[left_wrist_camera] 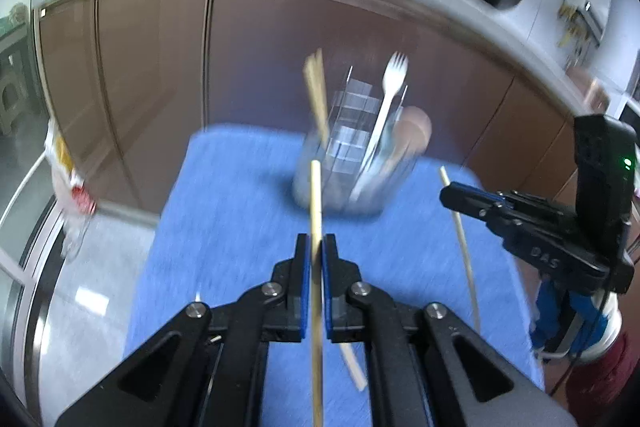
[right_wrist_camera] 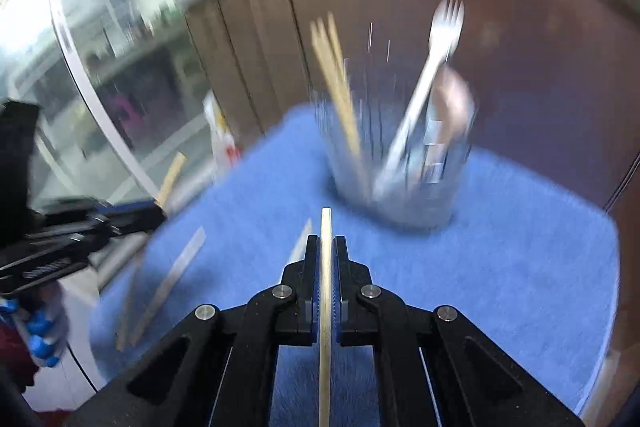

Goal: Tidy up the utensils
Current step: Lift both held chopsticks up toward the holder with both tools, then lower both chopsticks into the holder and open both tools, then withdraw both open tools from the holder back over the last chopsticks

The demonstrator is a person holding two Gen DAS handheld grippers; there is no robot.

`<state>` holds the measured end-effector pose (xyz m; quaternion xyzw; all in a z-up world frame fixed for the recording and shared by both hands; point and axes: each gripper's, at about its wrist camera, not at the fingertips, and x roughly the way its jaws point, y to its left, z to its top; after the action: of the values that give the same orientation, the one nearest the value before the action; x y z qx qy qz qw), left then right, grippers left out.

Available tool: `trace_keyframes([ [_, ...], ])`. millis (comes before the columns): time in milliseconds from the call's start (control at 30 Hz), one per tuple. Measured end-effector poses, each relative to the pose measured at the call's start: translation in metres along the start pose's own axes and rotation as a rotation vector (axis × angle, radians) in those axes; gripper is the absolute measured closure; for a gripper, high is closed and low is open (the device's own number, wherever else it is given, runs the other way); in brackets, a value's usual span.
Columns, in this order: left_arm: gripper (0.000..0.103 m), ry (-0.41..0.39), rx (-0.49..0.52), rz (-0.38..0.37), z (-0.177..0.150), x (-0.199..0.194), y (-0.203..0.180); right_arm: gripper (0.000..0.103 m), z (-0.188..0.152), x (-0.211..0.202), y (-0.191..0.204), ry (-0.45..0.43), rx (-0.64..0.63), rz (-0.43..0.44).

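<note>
Both grippers are clenched on chopsticks: the left gripper (left_wrist_camera: 316,247) pinches a pale wooden chopstick (left_wrist_camera: 316,195) between its blue pads, and the right gripper (right_wrist_camera: 326,247) grasps a second chopstick (right_wrist_camera: 326,267) the same way, each stick pointing forward past the fingertips. Ahead on the blue mat (left_wrist_camera: 224,211) stands a clear holder (left_wrist_camera: 352,163), already containing several chopsticks (left_wrist_camera: 318,95), a white plastic fork (left_wrist_camera: 390,95) and what looks like a wooden spoon (left_wrist_camera: 414,127). The step in hand seems to be carrying these two sticks to the holder. Next, each stick needs tilting upright above the rim and dropping in beside the other chopsticks. The fork leans across the opening and could block entry. More loose sticks (right_wrist_camera: 176,275) lie on the mat. Both views are blurred.
</note>
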<state>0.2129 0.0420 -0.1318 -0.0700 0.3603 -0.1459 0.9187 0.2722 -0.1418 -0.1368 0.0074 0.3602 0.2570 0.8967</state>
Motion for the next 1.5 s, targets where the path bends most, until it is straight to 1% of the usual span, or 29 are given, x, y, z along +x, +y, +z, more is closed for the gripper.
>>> trace_keyframes([
  [67,0.098,-0.076,-0.011,-0.032,0.021,-0.009,-0.006,0.098,0.018,-0.016,0.002,-0.1,0.007,0.008],
  [133,0.098,-0.164,-0.033,-0.066,0.045,-0.018,-0.011,0.098,0.044,-0.035,0.005,-0.237,-0.009,0.005],
  [167,0.098,-0.211,-0.044,-0.075,0.057,-0.021,-0.013,0.098,0.056,-0.041,0.008,-0.303,-0.019,0.0],
  [200,0.098,-0.246,-0.051,-0.072,0.067,-0.024,-0.015,0.098,0.062,-0.041,0.008,-0.336,-0.019,0.0],
  [267,0.098,-0.31,-0.071,-0.074,0.085,-0.023,-0.017,0.098,0.082,-0.043,0.012,-0.44,-0.018,-0.014],
  [367,0.098,-0.4,-0.121,-0.081,0.115,-0.012,-0.018,0.098,0.105,-0.034,0.003,-0.542,-0.013,-0.045],
  [467,0.098,-0.478,-0.149,-0.052,0.14,0.011,-0.024,0.098,0.117,-0.025,-0.002,-0.607,0.005,-0.077],
  [500,0.098,-0.493,-0.151,-0.042,0.145,0.016,-0.026,0.098,0.121,-0.014,-0.004,-0.619,0.006,-0.092],
  [533,0.098,-0.519,-0.15,-0.021,0.15,0.025,-0.029,0.098,0.12,-0.021,-0.017,-0.626,0.006,-0.104],
  [567,0.098,-0.541,-0.148,0.002,0.153,0.033,-0.031,0.098,0.118,-0.019,-0.024,-0.63,0.009,-0.109],
  [667,0.098,-0.592,-0.159,0.058,0.155,0.058,-0.031,0.098,0.117,-0.001,-0.034,-0.63,0.009,-0.132],
  [767,0.098,-0.633,-0.175,0.118,0.149,0.079,-0.025,0.098,0.105,0.012,-0.042,-0.627,0.012,-0.153],
  [833,0.098,-0.646,-0.176,0.142,0.14,0.089,-0.023,0.098,0.095,0.018,-0.047,-0.616,0.015,-0.168],
  [933,0.096,-0.632,-0.161,0.135,0.128,0.101,-0.021,0.098,0.078,0.022,-0.055,-0.592,0.008,-0.178],
  [1033,0.096,-0.604,-0.137,0.12,0.117,0.103,-0.024,0.097,0.065,0.017,-0.059,-0.571,0.015,-0.158],
  [1100,0.089,-0.575,-0.113,0.113,0.113,0.104,-0.027,0.096,0.057,0.014,-0.06,-0.547,0.014,-0.16],
  [1133,0.087,-0.561,-0.102,0.108,0.111,0.104,-0.03,0.093,0.055,0.012,-0.061,-0.541,0.017,-0.161],
  [1167,0.085,-0.545,-0.09,0.105,0.109,0.103,-0.031,0.087,0.051,0.009,-0.062,-0.534,0.027,-0.165],
  [1200,0.084,-0.539,-0.084,0.105,0.106,0.1,-0.032,0.085,0.048,0.008,-0.063,-0.531,0.033,-0.168],
  [1233,0.084,-0.532,-0.077,0.105,0.104,0.097,-0.032,0.084,0.045,0.004,-0.064,-0.527,0.042,-0.171],
  [1333,0.082,-0.509,-0.057,0.114,0.098,0.083,-0.033,0.083,0.037,-0.009,-0.062,-0.522,0.041,-0.187],
  [1400,0.078,-0.488,-0.044,0.113,0.093,0.073,-0.034,0.081,0.032,-0.021,-0.059,-0.521,0.037,-0.193],
  [1433,0.077,-0.481,-0.038,0.118,0.09,0.066,-0.035,0.077,0.03,-0.026,-0.057,-0.522,0.036,-0.192],
  [1467,0.075,-0.475,-0.033,0.124,0.086,0.061,-0.036,0.071,0.026,-0.033,-0.054,-0.525,0.037,-0.194],
  [1500,0.074,-0.466,-0.028,0.132,0.081,0.055,-0.037,0.068,0.023,-0.039,-0.053,-0.524,0.04,-0.197],
])
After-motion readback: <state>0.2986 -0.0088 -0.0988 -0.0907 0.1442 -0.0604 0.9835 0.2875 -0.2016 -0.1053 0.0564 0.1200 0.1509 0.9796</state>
